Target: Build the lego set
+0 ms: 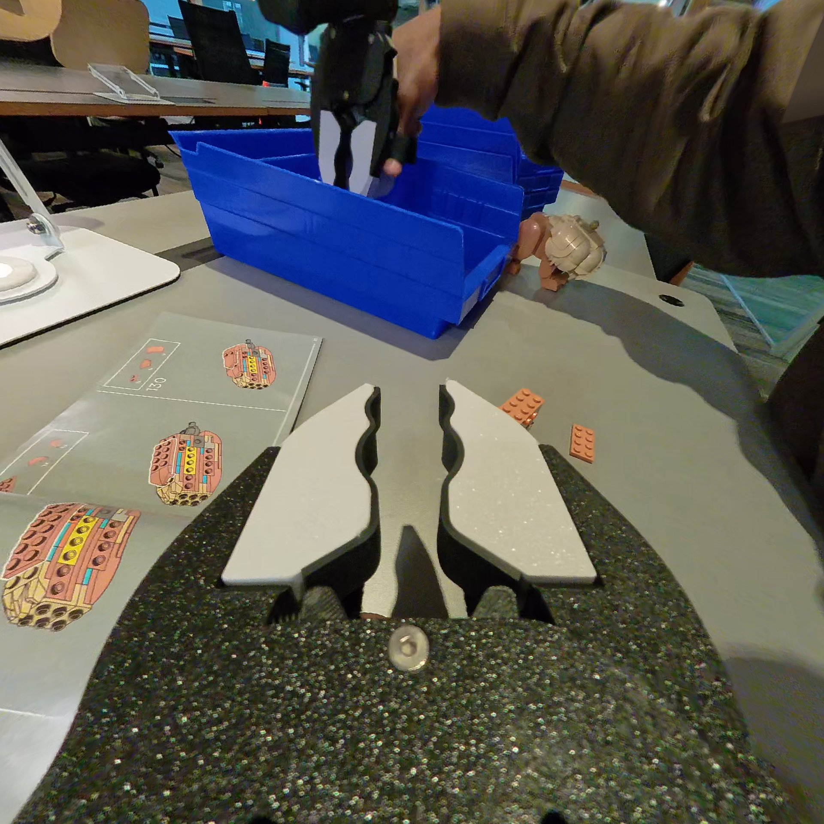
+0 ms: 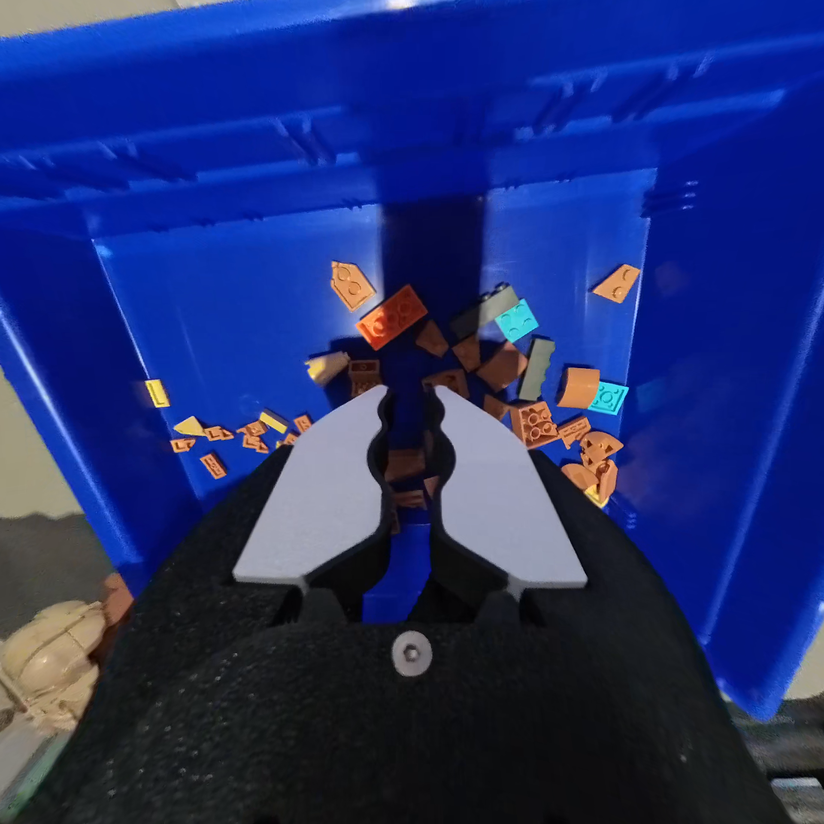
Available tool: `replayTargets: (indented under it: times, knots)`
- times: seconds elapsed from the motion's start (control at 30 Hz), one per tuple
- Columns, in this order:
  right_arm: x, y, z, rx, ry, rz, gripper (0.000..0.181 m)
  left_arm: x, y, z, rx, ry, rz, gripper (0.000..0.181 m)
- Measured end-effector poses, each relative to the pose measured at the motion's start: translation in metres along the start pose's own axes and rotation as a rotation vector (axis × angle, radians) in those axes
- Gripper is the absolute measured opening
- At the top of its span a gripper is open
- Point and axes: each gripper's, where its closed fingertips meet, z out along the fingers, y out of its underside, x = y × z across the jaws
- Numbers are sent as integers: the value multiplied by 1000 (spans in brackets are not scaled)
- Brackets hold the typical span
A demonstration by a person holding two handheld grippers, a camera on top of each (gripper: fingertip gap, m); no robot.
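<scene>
A: Where are your tongs?

B: My left tongs (image 1: 409, 392) hover low over the grey table (image 1: 602, 512), tips parted with bare table showing between them, nothing held. My right tongs (image 2: 410, 394) reach down into the blue bin (image 2: 223, 312), fingers a little apart, the tips empty above the bin floor. Brown pieces show through the gap lower down, but I can't tell whether they're pinched or just lying beneath.

A: What's nearest the left tongs?

B: Just right of the tips, a brown plate (image 1: 522, 405) tilted on something, and a flat brown plate (image 1: 582, 443) beside it, further right. On my left lies the open manual (image 1: 187, 428), with build drawings.

A: And in the bin?

B: Loose bricks scattered on the floor: an orange brick (image 2: 392, 316) beyond the tips, a teal plate (image 2: 516, 320) to the far right touching a dark grey brick (image 2: 484, 312), a tan piece (image 2: 327, 366) to the left, small yellow and brown bits near the left wall.

A: The model?

B: The part-built model (image 1: 564, 247), brown and tan, sits on the table at the bin's (image 1: 356, 249) right end, touching or nearly so. From the left wrist view, my right hand (image 1: 412, 80) holds the right tongs (image 1: 356, 178) over the bin. A white stand base (image 1: 89, 276) sits far left.
</scene>
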Motion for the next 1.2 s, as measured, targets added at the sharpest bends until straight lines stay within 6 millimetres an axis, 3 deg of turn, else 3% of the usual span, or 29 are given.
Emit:
replayTargets:
  times: [0.1,0.2,0.3,0.43,0.6,0.73,1.0,1.2]
  knots:
    - [-1,4,-13,26,85,42,17,0,-1,-1,5,-4,4,25]
    - [-17,7,-31,84,151,94,16,-2,-2,-2,8,-13,10,25]
    - [-53,13,-43,117,189,93,15,-3,-4,-3,19,-18,8,25]
    - [-114,13,-45,174,209,42,14,-2,-5,-3,25,-21,13,24]
    - [-169,-10,-29,327,271,6,11,-3,-2,-1,22,-37,31,24]
    - [-195,-31,-14,450,291,1,9,-6,-3,-2,34,-59,37,24]
    - [-218,-61,13,564,277,-22,6,-11,-4,-3,44,-78,5,23]
    - [-227,-69,36,571,258,-31,6,-15,-5,-5,48,-92,-21,21]
